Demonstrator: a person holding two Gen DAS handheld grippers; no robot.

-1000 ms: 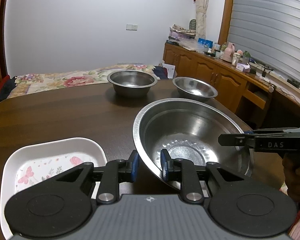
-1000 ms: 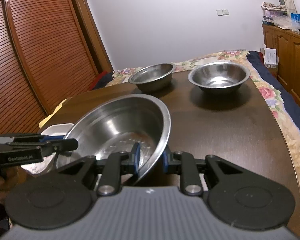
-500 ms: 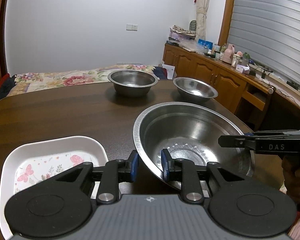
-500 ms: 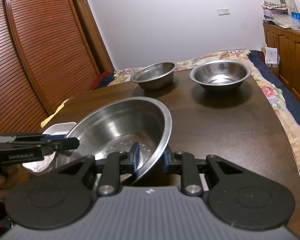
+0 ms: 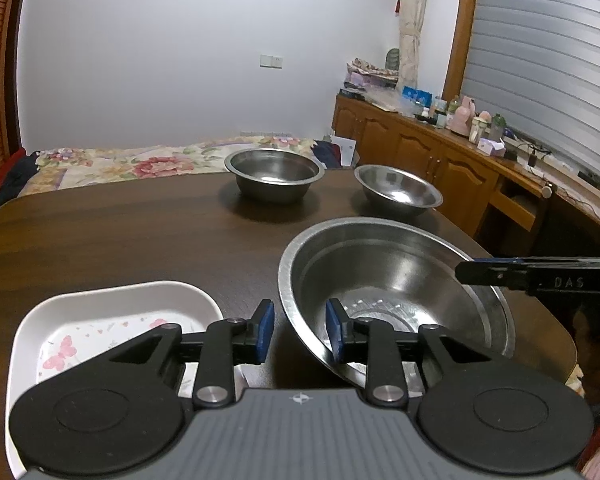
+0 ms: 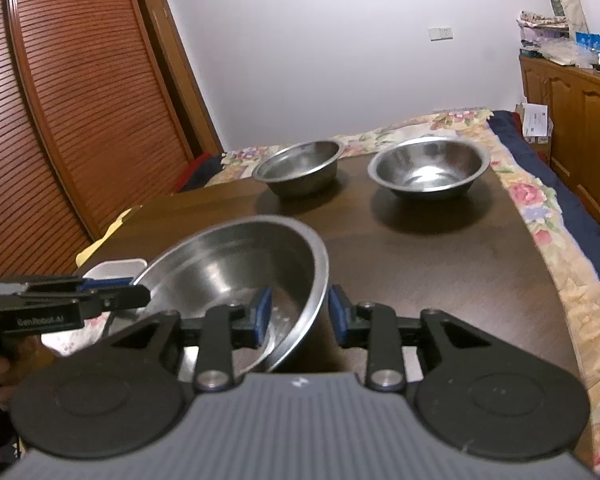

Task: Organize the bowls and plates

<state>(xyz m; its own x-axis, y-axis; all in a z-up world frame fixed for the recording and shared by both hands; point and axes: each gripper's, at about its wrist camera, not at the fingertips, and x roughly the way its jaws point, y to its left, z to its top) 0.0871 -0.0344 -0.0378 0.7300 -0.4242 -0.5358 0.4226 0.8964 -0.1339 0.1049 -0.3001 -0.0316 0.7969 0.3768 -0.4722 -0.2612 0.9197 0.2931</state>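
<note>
Left gripper (image 5: 300, 330) and right gripper (image 6: 298, 316): jaws just opened, astride the large round steel bowl's (image 5: 396, 276) rim, pads clear.

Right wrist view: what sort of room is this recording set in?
Probably a bedroom at home used for dining: a bed with a floral bedspread lies beside the dark wooden table, slatted wooden doors stand on the left, and cluttered wooden cabinets line the right wall.

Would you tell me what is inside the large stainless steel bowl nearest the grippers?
The large stainless steel bowl looks empty: bare metal with an embossed ring at the bottom. The left gripper's right finger covers part of the near inner wall.
</note>
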